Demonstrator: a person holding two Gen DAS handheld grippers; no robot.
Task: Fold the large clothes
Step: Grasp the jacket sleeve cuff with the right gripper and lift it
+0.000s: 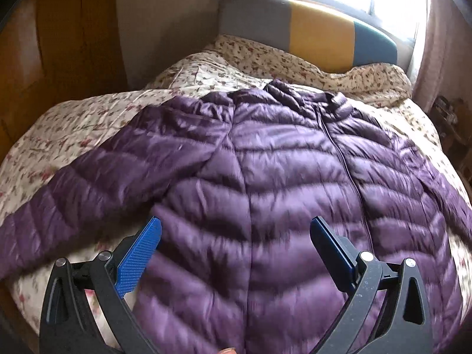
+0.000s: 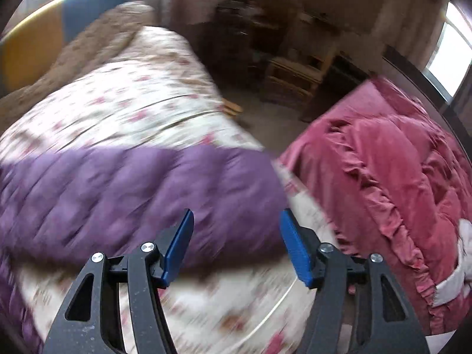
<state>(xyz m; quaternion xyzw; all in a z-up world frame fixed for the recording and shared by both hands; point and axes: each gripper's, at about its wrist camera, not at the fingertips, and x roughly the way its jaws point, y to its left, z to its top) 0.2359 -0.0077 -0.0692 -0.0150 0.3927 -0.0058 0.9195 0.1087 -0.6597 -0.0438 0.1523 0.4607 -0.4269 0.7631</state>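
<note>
A purple quilted puffer jacket (image 1: pixel 280 177) lies front up and zipped on a floral bedspread (image 1: pixel 73 124), collar toward the headboard. Its left sleeve (image 1: pixel 73 200) stretches out to the left. My left gripper (image 1: pixel 236 230) is open and empty, hovering over the jacket's lower body. In the blurred right wrist view, the jacket's right sleeve (image 2: pixel 141 188) lies across the bed (image 2: pixel 141 94). My right gripper (image 2: pixel 236 224) is open and empty, above the sleeve's cuff end near the bed's edge.
A grey, yellow and blue headboard (image 1: pixel 318 35) stands under a bright window. A wooden wardrobe (image 1: pixel 59 44) is at the left. A second bed with a pink ruffled cover (image 2: pixel 383 177) lies to the right, across a narrow floor gap. Wooden furniture (image 2: pixel 295 73) stands behind.
</note>
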